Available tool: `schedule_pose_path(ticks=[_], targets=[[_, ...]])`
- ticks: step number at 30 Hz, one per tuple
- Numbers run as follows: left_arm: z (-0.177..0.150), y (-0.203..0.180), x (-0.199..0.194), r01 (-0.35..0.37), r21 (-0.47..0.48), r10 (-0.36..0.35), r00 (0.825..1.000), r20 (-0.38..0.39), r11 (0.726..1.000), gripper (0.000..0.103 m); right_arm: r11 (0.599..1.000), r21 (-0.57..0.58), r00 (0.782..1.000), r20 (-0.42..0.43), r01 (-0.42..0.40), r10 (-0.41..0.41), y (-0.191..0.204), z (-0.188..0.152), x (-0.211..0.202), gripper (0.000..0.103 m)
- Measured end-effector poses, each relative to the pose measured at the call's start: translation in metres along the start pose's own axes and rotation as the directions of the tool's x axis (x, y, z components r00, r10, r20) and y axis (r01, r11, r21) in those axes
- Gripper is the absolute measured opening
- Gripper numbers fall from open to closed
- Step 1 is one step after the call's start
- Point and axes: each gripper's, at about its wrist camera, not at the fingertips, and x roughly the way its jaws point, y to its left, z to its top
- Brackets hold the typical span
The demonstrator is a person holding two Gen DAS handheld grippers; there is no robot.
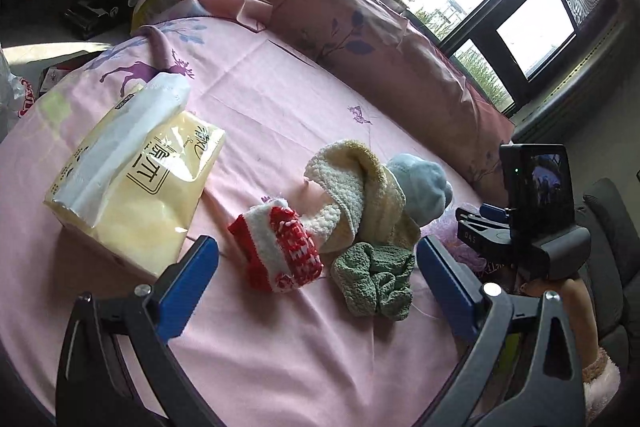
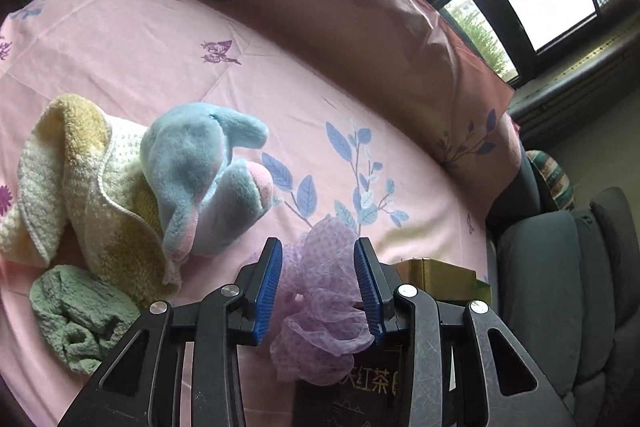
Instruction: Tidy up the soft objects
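A pile of soft things lies on the pink sheet (image 1: 280, 95): a red and white knit piece (image 1: 280, 255), a green cloth (image 1: 376, 283), a yellow and white towel (image 1: 360, 183) and a blue plush toy (image 2: 208, 171) leaning on the towel. My left gripper (image 1: 316, 243) hangs open just above the knit piece and the green cloth, with nothing between its fingers. My right gripper (image 2: 318, 245) is shut on a purple mesh pouf (image 2: 320, 311), right of the plush toy; the mesh bulges between the blue pads.
A yellow tissue pack (image 1: 132, 187) lies left of the pile. A long pink pillow (image 1: 380, 39) lines the far edge below the window. A dark box with printed characters (image 2: 360, 387) and a gold tin (image 2: 436, 275) sit under the right gripper. A grey sofa (image 2: 560, 287) stands at the right.
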Motion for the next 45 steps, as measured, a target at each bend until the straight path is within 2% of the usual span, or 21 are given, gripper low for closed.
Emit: schedule_pose_path(ticks=[2,3,5,7,11,16,20,27,30,31,33,34,35,37,39,42,45], targets=[[0.002,0.000,-0.001,0.009,0.002,-0.009,1.000,-0.001,1.000,0.099,1.000,-0.006,1.000,-0.029,-0.004,0.004,0.001,0.002,0.005,0.015],[0.002,-0.001,-0.001,0.009,0.005,-0.009,1.000,-0.003,1.000,0.099,1.000,-0.017,0.999,-0.031,0.011,-0.012,0.002,0.002,0.007,0.013],[0.001,-0.002,-0.001,0.008,0.015,-0.008,1.000,-0.005,1.000,0.099,0.998,-0.032,0.998,-0.024,0.055,-0.055,0.002,0.001,0.009,0.000],[0.001,-0.002,-0.002,0.008,0.018,-0.008,1.000,-0.007,1.000,0.099,0.997,-0.011,0.997,-0.015,0.072,-0.072,-0.001,0.000,0.007,0.000],[0.002,0.001,-0.002,0.018,0.005,-0.018,1.000,-0.010,1.000,0.099,0.999,0.008,0.998,0.045,0.040,-0.041,-0.005,-0.004,-0.012,0.000],[0.001,0.001,-0.001,0.004,0.006,-0.004,1.000,-0.015,1.000,0.099,0.995,0.027,0.990,0.110,-0.091,0.088,-0.020,-0.004,-0.048,0.000],[0.000,-0.001,-0.001,0.008,0.009,-0.008,1.000,-0.020,1.000,0.099,0.978,0.076,0.981,0.028,-0.194,0.193,-0.031,0.003,-0.041,0.000],[-0.001,-0.002,0.001,0.004,0.024,-0.003,1.000,-0.031,1.000,0.099,0.977,0.111,0.974,-0.117,-0.183,0.196,-0.030,0.007,-0.008,0.001],[0.000,-0.001,0.002,0.006,0.013,-0.006,0.999,-0.036,1.000,0.099,0.979,0.113,0.970,-0.151,-0.172,0.188,-0.030,0.006,0.000,0.001],[0.001,0.000,0.002,0.007,0.012,-0.007,0.999,-0.038,1.000,0.099,0.981,0.108,0.971,-0.159,-0.161,0.177,-0.029,0.006,0.002,0.002],[0.001,0.000,0.003,0.007,0.013,-0.006,0.999,-0.039,1.000,0.099,0.986,0.094,0.973,-0.171,-0.139,0.153,-0.028,0.006,0.004,0.011],[0.001,0.000,0.003,0.006,0.015,-0.005,0.999,-0.038,1.000,0.099,0.986,0.093,0.974,-0.170,-0.136,0.150,-0.028,0.006,0.004,0.028],[0.001,-0.001,0.003,0.004,0.017,-0.004,0.999,-0.038,1.000,0.099,0.986,0.094,0.975,-0.164,-0.136,0.150,-0.029,0.006,0.003,0.049],[0.001,-0.002,0.004,0.003,0.020,-0.002,0.999,-0.041,1.000,0.100,0.986,0.097,0.980,-0.134,-0.134,0.147,-0.030,0.008,0.000,0.069],[0.000,-0.002,0.004,0.004,0.025,-0.003,0.999,-0.045,1.000,0.100,0.988,0.080,0.984,-0.117,-0.129,0.138,-0.028,0.010,-0.001,0.069],[0.000,-0.003,0.004,0.005,0.028,-0.004,0.999,-0.046,1.000,0.100,0.988,0.074,0.980,-0.136,-0.136,0.145,-0.025,0.011,0.006,0.068],[0.000,-0.001,0.004,0.007,0.024,-0.006,0.999,-0.049,1.000,0.100,0.992,0.046,0.983,-0.140,-0.117,0.122,-0.019,0.010,0.013,0.061]])
